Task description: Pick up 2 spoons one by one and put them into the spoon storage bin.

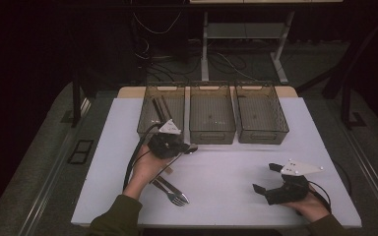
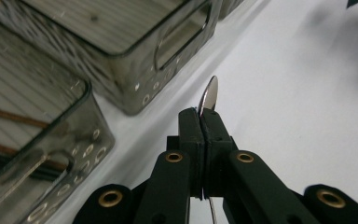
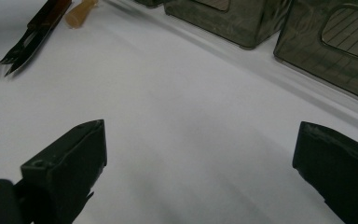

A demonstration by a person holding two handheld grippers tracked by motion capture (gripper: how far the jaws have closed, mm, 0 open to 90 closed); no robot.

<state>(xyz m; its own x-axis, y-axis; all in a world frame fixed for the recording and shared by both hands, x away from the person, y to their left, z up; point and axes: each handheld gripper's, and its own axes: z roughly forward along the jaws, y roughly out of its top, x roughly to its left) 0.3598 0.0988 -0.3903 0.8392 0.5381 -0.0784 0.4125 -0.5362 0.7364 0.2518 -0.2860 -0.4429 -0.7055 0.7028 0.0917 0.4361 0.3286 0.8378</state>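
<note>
A spoon (image 2: 211,93) is pinched between the pressed-together jaws of the left gripper (image 1: 186,147), held just before the leftmost of three smoky bins (image 1: 161,112) lined along the table's (image 1: 236,191) far edge. A fork (image 1: 173,191) is seen lying near the near-left corner. The right gripper (image 1: 266,178), jaws spread and empty, is held near the near-right corner.
</note>
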